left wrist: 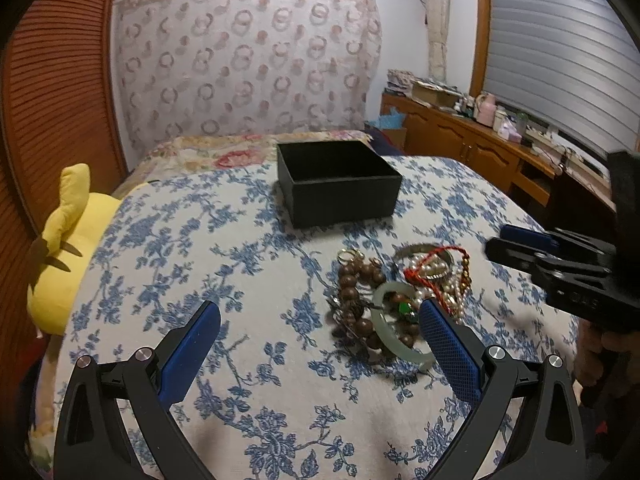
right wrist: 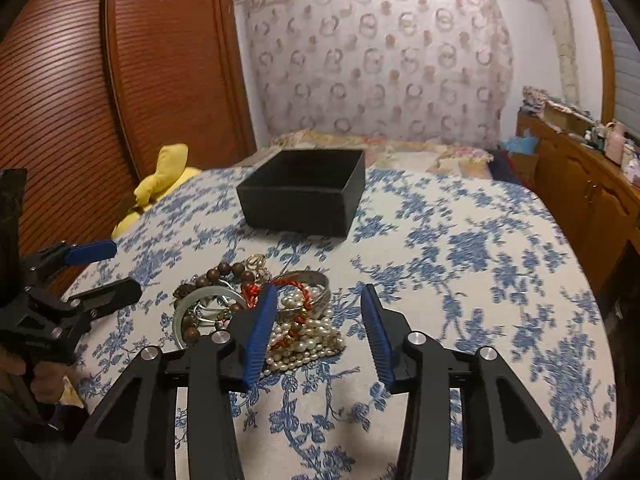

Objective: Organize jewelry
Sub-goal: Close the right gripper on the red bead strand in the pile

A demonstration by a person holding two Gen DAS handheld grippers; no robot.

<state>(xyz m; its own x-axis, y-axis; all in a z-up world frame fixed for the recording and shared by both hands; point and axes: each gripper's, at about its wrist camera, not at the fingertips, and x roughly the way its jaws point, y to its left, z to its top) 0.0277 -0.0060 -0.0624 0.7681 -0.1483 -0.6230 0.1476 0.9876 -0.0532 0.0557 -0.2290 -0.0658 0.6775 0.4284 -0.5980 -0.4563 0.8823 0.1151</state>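
Plush toy: a yellow plush toy (left wrist: 66, 248) is lying at the bed's left edge, well apart from the pile.
Left gripper: you are holding the left gripper (left wrist: 320, 320) with fingers spread wide, gripping nothing; its right finger is overlapping the pile's near side.
Box: an open black box (left wrist: 338, 178) is sitting on the blue floral bedspread (left wrist: 200, 264), behind the jewelry.
Jewelry: the jewelry pile (left wrist: 396, 300) is lying tangled in front of the box: brown wooden beads (left wrist: 352, 292), a pale green bangle (left wrist: 400, 320), a red cord (left wrist: 432, 264), pearl strands (right wrist: 304, 340), a silver bangle (right wrist: 316, 284).
Right gripper: you are holding the right gripper (right wrist: 318, 300) with fingers spread wide and empty; its left finger is covering part of the pearls.
Cabinet: a wooden cabinet (left wrist: 472, 144) is running along the right wall.
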